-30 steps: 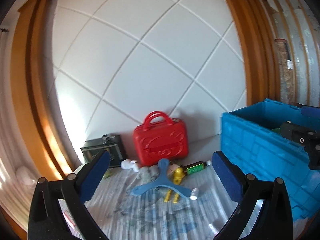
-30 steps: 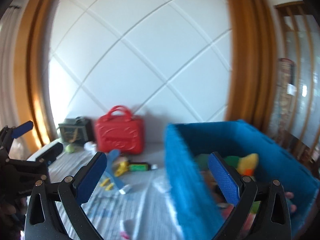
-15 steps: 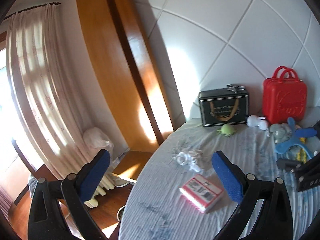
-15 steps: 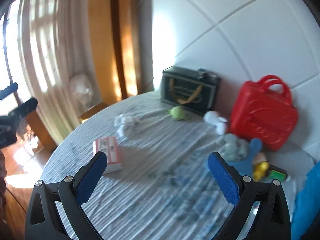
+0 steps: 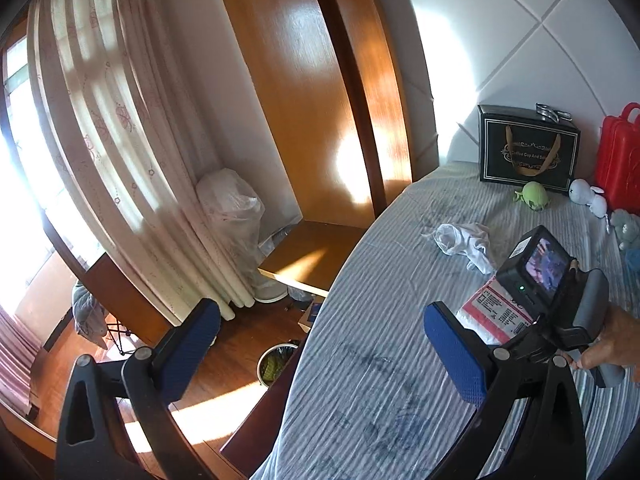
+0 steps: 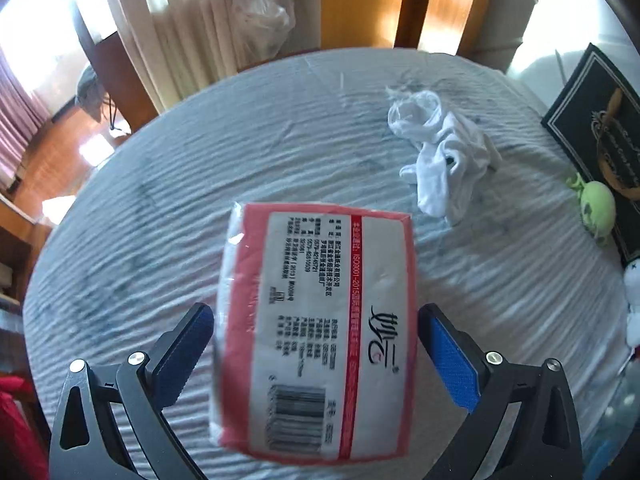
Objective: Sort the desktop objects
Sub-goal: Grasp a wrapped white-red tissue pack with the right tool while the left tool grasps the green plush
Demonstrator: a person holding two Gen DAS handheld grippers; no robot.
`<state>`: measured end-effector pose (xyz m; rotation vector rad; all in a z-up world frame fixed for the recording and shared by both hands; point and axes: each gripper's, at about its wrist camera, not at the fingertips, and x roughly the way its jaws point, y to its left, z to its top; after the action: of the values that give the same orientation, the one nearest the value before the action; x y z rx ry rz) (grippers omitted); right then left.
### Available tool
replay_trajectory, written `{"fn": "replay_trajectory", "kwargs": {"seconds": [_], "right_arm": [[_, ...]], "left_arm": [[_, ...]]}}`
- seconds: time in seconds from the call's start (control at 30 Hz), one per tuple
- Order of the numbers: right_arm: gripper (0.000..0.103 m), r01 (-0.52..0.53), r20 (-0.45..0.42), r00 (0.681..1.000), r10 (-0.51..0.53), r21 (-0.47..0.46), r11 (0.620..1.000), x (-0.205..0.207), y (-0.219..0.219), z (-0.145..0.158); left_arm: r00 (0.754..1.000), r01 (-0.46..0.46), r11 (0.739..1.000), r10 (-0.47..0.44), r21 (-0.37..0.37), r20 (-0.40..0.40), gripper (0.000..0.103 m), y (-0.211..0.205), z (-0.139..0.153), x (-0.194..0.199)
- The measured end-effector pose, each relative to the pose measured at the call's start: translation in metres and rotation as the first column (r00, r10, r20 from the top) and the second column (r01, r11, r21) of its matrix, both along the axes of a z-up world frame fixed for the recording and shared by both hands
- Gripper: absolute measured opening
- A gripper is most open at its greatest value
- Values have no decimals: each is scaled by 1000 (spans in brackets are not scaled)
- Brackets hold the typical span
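Right wrist view — tissue pack [image 6: 320,336] blurred, between spread jaws

Tissue pack [image 6: 320,332]: red and white, black barcode. Surface [image 6: 160,200]: pale blue-grey stripes. Cloth [image 6: 444,152]: white. Toy [image 6: 598,206]: light green. Gift box [image 5: 528,148]: black, gold trim. Case [image 5: 618,160]: red.

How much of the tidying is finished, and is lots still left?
Nothing looks put away in these views. Right now the open right gripper straddles the red tissue pack lying on the tablecloth, not yet squeezing it. The white cloth, green toy and black gift bag are left. The left gripper is open, holding nothing.
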<state>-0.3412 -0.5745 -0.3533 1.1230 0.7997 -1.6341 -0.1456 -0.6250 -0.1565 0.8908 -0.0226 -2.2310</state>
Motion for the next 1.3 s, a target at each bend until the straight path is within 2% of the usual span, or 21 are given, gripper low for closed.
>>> {"fn": "replay_trajectory", "kwargs": {"seconds": [0.03, 0.1, 0.17, 0.23, 0.3, 0.33, 0.37, 0.47, 0.6, 0.67, 0.77, 0.83, 0.9, 0.97, 1.03, 1.1, 1.17, 1.3], "right_arm": [[91, 7, 17, 1000, -7, 12, 1000, -2, -2, -8], [89, 25, 28, 999, -25, -1, 1000, -4, 2, -9], [89, 68, 42, 997, -66, -46, 997, -8, 23, 5], [89, 149, 86, 986, -141, -92, 985, -19, 61, 26], [90, 231, 74, 972, -223, -126, 965, -34, 110, 51], [90, 270, 65, 963, -263, -145, 952, -43, 133, 61], [90, 312, 53, 950, -308, -164, 936, -52, 160, 74], [90, 409, 14, 909, -416, -208, 888, -74, 222, 103], [90, 514, 15, 848, -530, -270, 814, -95, 282, 118], [90, 563, 39, 814, -579, -298, 771, -102, 304, 118], [90, 609, 63, 778, -626, -325, 724, -107, 318, 110], [90, 629, 83, 762, -642, -333, 703, -112, 323, 105], [90, 646, 94, 747, -658, -337, 685, -111, 336, 105], [90, 661, 100, 733, -673, -339, 670, -118, 339, 102], [90, 675, 104, 719, -687, -338, 656, -120, 343, 100], [90, 681, 106, 711, -695, -348, 644, -119, 347, 102], [90, 681, 72, 705, -706, -349, 644, -116, 349, 105], [90, 684, -1, 689, -725, -331, 650, -112, 346, 102]], "left_arm": [[1000, 25, 1000, -25, 3, 2, 103, 1, -2, -11], [995, 95, 995, -95, 10, 4, 103, 7, -4, -43], [979, 203, 979, -203, 37, -5, 103, 19, -4, -85], [955, 297, 954, -298, 47, -2, 103, 35, -6, -134], [912, 411, 909, -411, 72, -12, 103, 54, -13, -193], [901, 433, 899, -434, 63, -5, 103, 61, -18, -220], [881, 472, 878, -473, 74, 2, 103, 68, -25, -252], [852, 519, 850, -523, 90, 28, 103, 83, -56, -341], [844, 515, 840, -532, 171, 70, 103, 93, -112, -435], [846, 506, 843, -526, 183, 85, 103, 94, -138, -463], [835, 504, 843, -531, 186, 143, 103, 95, -168, -487], [827, 506, 842, -535, 188, 170, 99, 94, -183, -495], [818, 513, 835, -546, 199, 183, 89, 92, -192, -500], [815, 513, 832, -549, 212, 186, 83, 89, -197, -506], [811, 520, 826, -557, 217, 177, 66, 86, -198, -510], [807, 523, 826, -560, 212, 189, 64, 88, -199, -512], [798, 538, 821, -569, 192, 196, 62, 93, -197, -503], [799, 561, 815, -579, 147, 161, 62, 105, -173, -454]]}}
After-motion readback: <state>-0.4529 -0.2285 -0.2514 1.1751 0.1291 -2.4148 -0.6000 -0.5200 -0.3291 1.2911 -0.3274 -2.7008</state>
